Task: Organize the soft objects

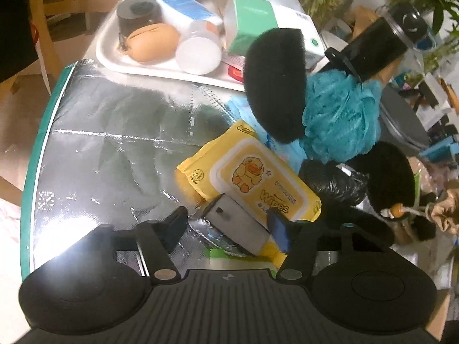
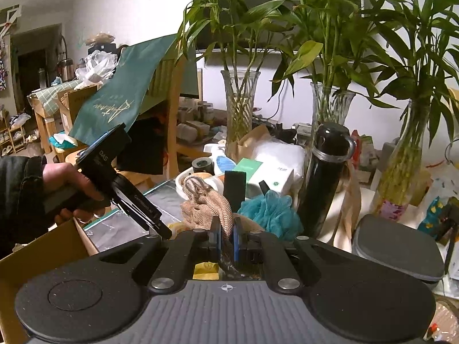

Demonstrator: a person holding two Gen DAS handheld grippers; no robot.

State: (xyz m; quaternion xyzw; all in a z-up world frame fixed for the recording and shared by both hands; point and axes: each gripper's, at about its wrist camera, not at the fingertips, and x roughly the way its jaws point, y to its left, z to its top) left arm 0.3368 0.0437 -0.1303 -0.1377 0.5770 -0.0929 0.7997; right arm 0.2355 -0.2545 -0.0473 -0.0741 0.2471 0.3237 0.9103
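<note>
In the left wrist view my left gripper [image 1: 228, 226] is open over the near end of a yellow duck wipes pack [image 1: 246, 175] that lies on a silver foil mat [image 1: 114, 143]. A grey tube [image 1: 238, 223] lies between its fingers, untouched. Behind stand a black sponge [image 1: 275, 86], a teal bath pouf [image 1: 341, 117] and a crumpled black bag [image 1: 332, 183]. In the right wrist view my right gripper [image 2: 226, 240] is shut on a beige woven mesh bag [image 2: 205, 205] and holds it up. The pouf [image 2: 269, 212] and the black sponge [image 2: 234, 189] show behind it.
A white tray [image 1: 114, 57] at the back holds a tan pouch [image 1: 153, 41], a black roll and a bottle. A green-white box [image 1: 252, 23] and a black flask [image 2: 324, 177] stand nearby. Glass vases with bamboo [image 2: 239, 109] stand behind. A cardboard box [image 2: 43, 252] sits left, a grey case [image 2: 398, 246] right.
</note>
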